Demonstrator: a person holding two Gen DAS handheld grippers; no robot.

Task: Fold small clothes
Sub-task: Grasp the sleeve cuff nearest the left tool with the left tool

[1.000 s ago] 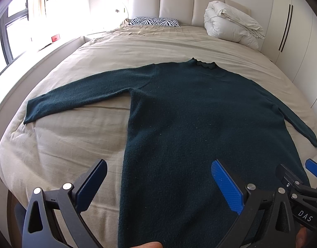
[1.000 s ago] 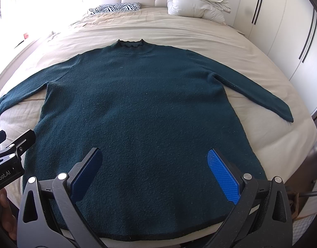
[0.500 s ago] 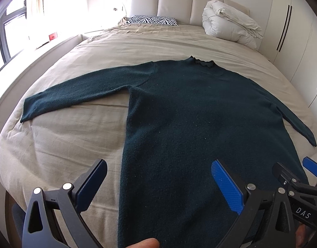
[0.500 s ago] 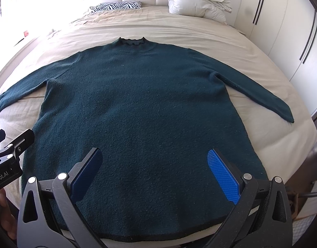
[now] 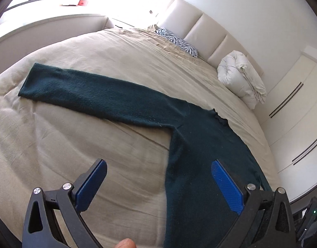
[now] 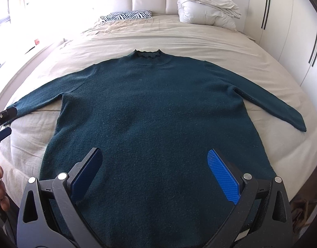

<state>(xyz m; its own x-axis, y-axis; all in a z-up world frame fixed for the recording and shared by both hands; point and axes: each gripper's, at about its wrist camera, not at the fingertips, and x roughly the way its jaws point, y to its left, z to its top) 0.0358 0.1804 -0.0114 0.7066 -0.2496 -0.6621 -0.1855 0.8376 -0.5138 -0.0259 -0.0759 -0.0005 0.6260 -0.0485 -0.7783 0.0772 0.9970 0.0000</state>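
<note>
Both claws, left claw [image 5: 158, 184] and right claw [image 6: 154, 173], hang released above the sweater [image 6: 154, 111]; a shallow pinch on the bed [image 6: 210, 41] could drag the sheet too.

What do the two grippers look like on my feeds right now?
Both match: the left gripper and right gripper have black skeletal frames with triangular cutouts, silver round bolt heads at the pivots, and flat blue fingers with a fine diamond-grid texture. No cables or sleeves are visible.
</note>
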